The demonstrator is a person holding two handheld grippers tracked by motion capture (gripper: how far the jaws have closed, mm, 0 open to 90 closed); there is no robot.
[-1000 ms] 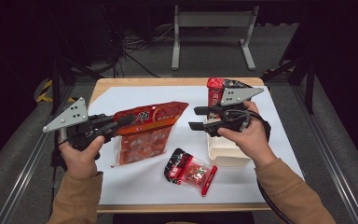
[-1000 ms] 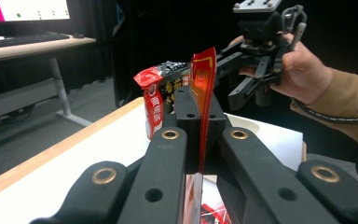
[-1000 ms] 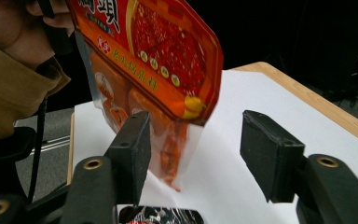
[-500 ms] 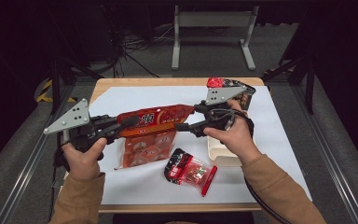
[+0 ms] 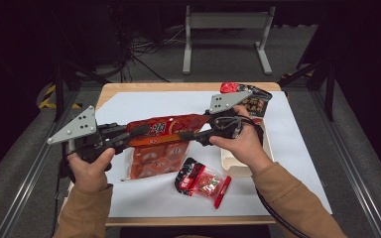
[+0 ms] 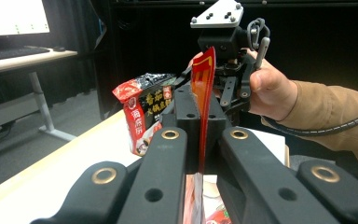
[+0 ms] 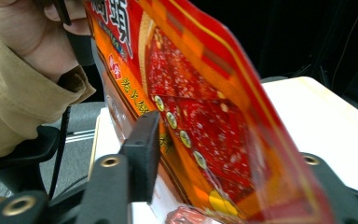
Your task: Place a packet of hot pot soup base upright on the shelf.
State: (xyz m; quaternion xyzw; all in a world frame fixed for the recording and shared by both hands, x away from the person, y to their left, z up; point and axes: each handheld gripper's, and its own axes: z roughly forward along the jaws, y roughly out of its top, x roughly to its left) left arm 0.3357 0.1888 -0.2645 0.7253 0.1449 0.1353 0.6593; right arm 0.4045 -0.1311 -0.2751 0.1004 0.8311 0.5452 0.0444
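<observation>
Red and orange, the big food pouch (image 5: 161,141) hangs above the white sheet (image 5: 129,106) that covers the wooden table (image 5: 178,87), stretched between the two grippers near the middle of the high view. The left gripper (image 5: 138,132) has its jaws clamped tight on the pouch's left top edge; in the left gripper view the pouch (image 6: 201,93) stands edge-on as a thin red strip pinched between the two black jaws. The right gripper (image 5: 192,135) faces it from the other side, at the pouch's right end, and its jaws have just been closing with the pouch between them. In the right gripper view the printed face of the pouch (image 7: 200,112) lies across the gap; one pad (image 7: 142,154) sits close against it, but whether both pads already press I cannot tell. The pouch's lower, clear part sags down toward the sheet. Just in front of it lies a small red-and-black packet (image 5: 201,178), flat on the sheet. A pale tray (image 5: 238,166) sits under the right hand (image 5: 245,144), and a dark red bag (image 5: 245,99) stands at the far right of the table, behind that gripper.
</observation>
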